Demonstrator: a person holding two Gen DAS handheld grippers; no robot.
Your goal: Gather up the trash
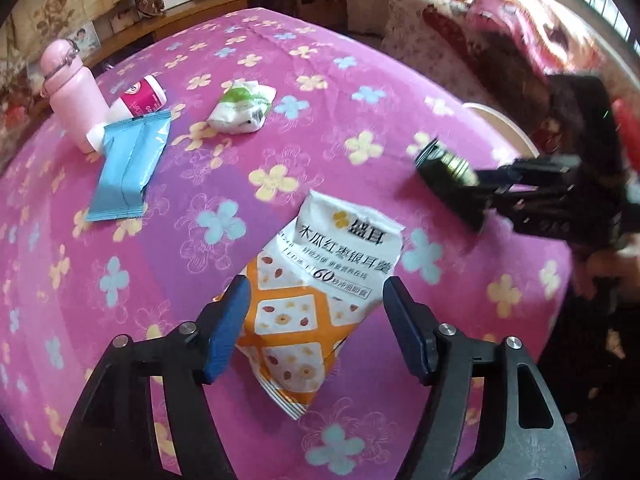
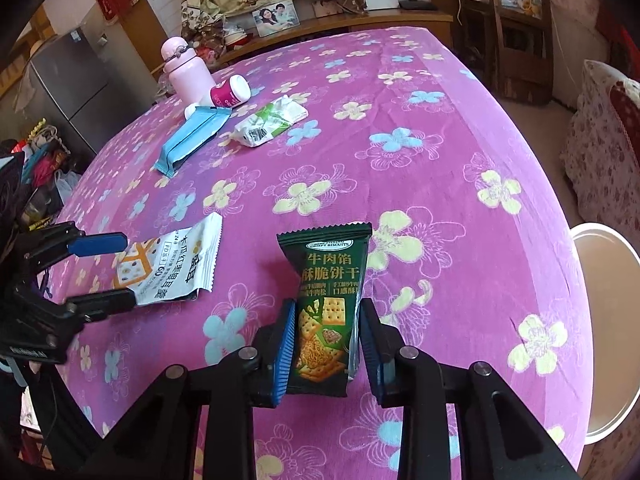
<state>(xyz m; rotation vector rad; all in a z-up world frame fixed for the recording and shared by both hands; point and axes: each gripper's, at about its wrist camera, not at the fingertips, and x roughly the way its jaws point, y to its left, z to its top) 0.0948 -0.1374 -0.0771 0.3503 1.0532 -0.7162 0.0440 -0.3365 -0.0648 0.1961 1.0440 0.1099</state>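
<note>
My left gripper [image 1: 316,320] is open, its blue pads on either side of a white and orange snack packet [image 1: 316,296] that lies on the pink flowered tablecloth [image 1: 280,60]; it also shows in the right wrist view [image 2: 172,272]. My right gripper [image 2: 326,344] is shut on a dark green biscuit wrapper [image 2: 326,304] and holds it above the near part of the table. In the left wrist view the right gripper [image 1: 452,184] is blurred at the right. A blue wrapper [image 1: 128,168] [image 2: 192,138] and a crumpled white and green wrapper [image 1: 242,106] [image 2: 272,120] lie further back.
A pink bottle [image 1: 70,88] [image 2: 184,70] stands at the far left, with a small white and magenta bottle [image 1: 140,98] [image 2: 230,90] lying beside it. A white round bin [image 2: 604,332] stands off the table's right edge. A flowered sofa [image 1: 460,40] is beyond.
</note>
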